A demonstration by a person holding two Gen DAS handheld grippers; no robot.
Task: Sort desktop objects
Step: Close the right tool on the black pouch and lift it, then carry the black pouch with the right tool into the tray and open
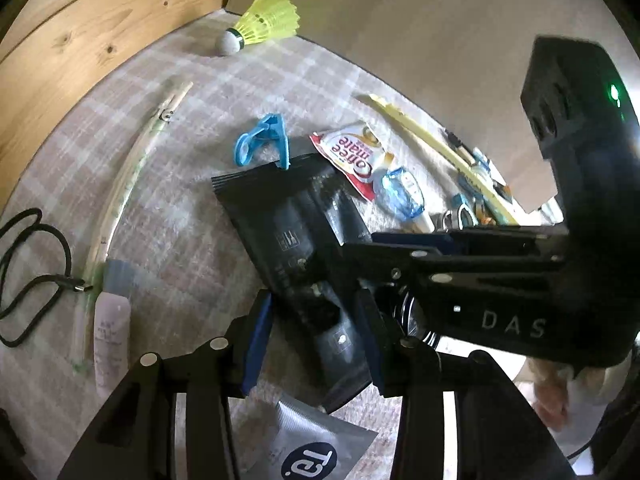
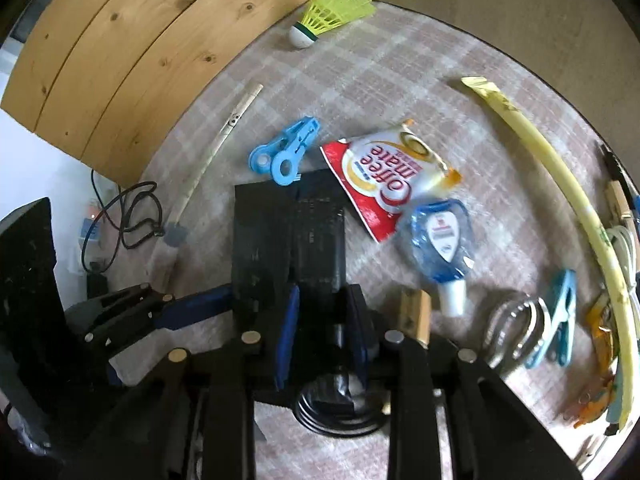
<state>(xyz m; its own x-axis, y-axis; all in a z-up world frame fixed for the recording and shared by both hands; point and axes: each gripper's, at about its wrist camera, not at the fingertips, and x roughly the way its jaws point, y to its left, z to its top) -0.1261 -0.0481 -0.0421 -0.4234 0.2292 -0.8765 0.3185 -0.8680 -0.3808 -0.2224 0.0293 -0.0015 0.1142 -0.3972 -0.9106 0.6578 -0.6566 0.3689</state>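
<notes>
A long black packet (image 1: 288,232) lies on the checked cloth; it also shows in the right wrist view (image 2: 288,236). My left gripper (image 1: 316,344) has its blue pads on either side of the packet's near end, close against it. My right gripper (image 2: 324,336) straddles the same packet from the other side, pads close against it. In the left wrist view the right gripper (image 1: 400,248) comes in from the right over the packet. A red-white Coffee mate sachet (image 2: 384,176), a blue clothes peg (image 2: 286,152) and a blue sanitizer bottle (image 2: 440,240) lie beside the packet.
A yellow shuttlecock (image 2: 332,12) sits at the far edge by a wooden board (image 2: 140,60). A yellow strip (image 2: 560,184), another blue peg (image 2: 556,316), metal rings (image 2: 516,328), a silver sachet (image 1: 316,448), a white tube (image 1: 110,336) and a black cable (image 1: 36,272) lie around.
</notes>
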